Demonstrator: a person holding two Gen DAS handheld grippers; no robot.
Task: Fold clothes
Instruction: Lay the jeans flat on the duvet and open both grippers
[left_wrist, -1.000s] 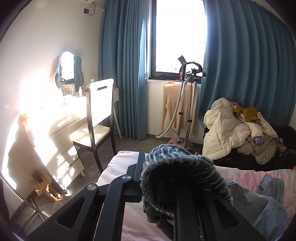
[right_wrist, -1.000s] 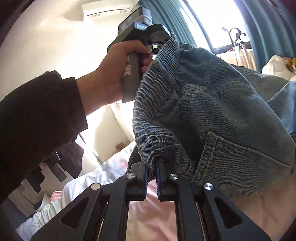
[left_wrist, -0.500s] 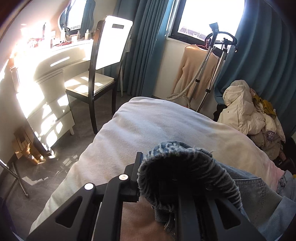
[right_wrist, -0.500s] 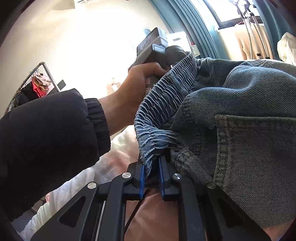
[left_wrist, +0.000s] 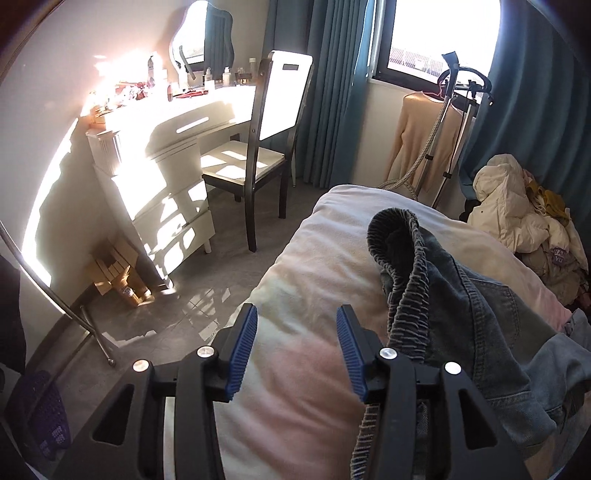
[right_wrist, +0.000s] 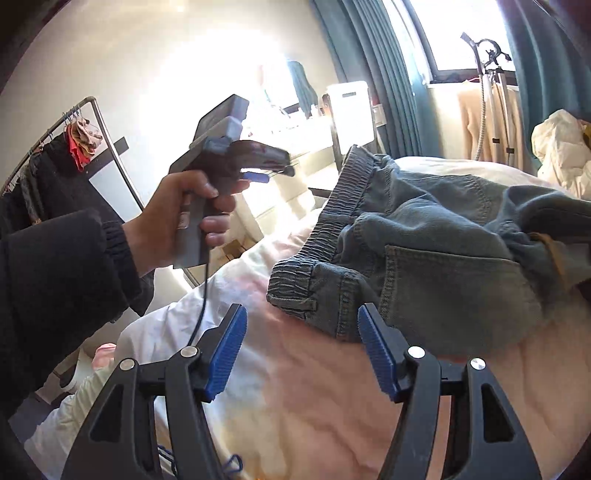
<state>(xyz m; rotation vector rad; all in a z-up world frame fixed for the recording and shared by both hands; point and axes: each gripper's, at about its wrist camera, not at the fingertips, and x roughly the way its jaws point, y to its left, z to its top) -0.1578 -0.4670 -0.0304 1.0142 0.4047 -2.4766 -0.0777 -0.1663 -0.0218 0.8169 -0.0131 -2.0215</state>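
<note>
Blue denim jeans (left_wrist: 480, 306) with an elastic waistband lie crumpled on the pale pink bedding (left_wrist: 303, 406). My left gripper (left_wrist: 295, 347) hovers just left of the waistband, its jaws opening with only bedding between the blue pads (left_wrist: 242, 350). In the right wrist view the jeans (right_wrist: 443, 258) rest on the bedding (right_wrist: 314, 406), waistband corner just beyond my right gripper (right_wrist: 303, 350). Its jaws are opening and nothing is pressed between them. A hand holds the left gripper (right_wrist: 269, 170) above the bed's left side.
A white dresser (left_wrist: 166, 147) and a dark chair (left_wrist: 258, 155) stand left of the bed. A garment steamer (left_wrist: 454, 122) stands by the window with teal curtains (left_wrist: 332, 81). A pile of coats (left_wrist: 524, 221) sits at right. A clothes rack (right_wrist: 66, 147) stands behind the sleeve.
Both grippers let go of the jeans' waistband and their jaws spread apart. The jeans dropped onto the bedding. The left gripper swung down and off to the left of the waistband.
</note>
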